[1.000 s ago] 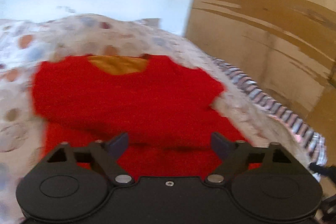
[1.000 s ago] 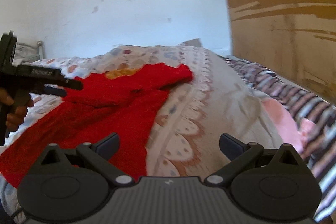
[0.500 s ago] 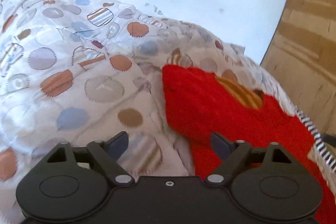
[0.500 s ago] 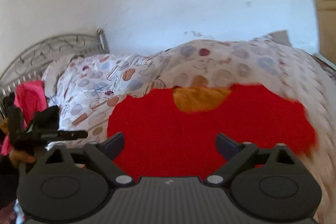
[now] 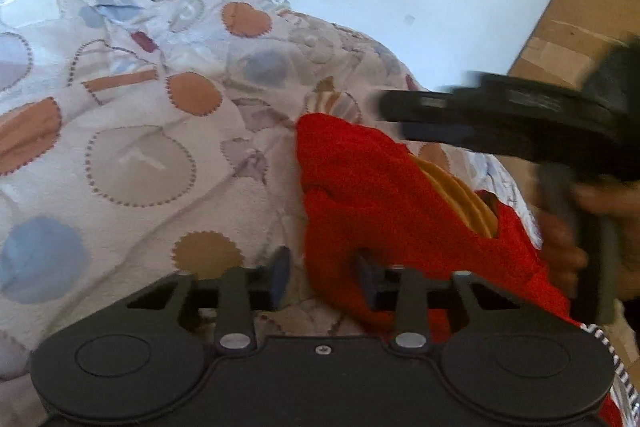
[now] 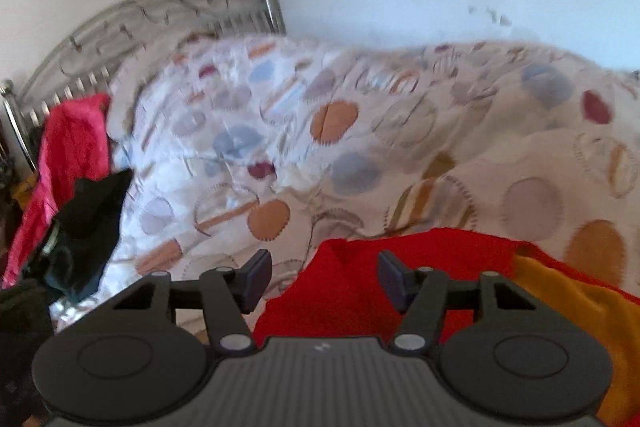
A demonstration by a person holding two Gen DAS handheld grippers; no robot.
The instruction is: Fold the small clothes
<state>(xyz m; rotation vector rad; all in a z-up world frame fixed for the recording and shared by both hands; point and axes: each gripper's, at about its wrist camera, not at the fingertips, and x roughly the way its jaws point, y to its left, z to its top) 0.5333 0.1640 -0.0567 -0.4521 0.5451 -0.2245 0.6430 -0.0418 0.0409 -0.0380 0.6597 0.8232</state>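
A small red top (image 5: 384, 195) with an orange neck lining (image 5: 460, 191) lies on the patterned bedspread (image 5: 132, 155). My left gripper (image 5: 322, 277) is open, its jaws astride the top's left edge, low over the cloth. My right gripper (image 6: 324, 277) is open over the red top (image 6: 360, 283) at its left shoulder corner. It also shows in the left wrist view (image 5: 500, 115), blurred, above the top's neck.
A metal headboard (image 6: 168, 7) stands at the far left by the white wall. Pink (image 6: 68, 155) and black (image 6: 88, 215) clothes lie piled at the bed's left side. A wooden panel (image 5: 592, 3) rises on the right.
Both grippers have swung left and dropped down to the top's left side. Their jaws have narrowed from wide open. The right gripper has come into the left wrist view.
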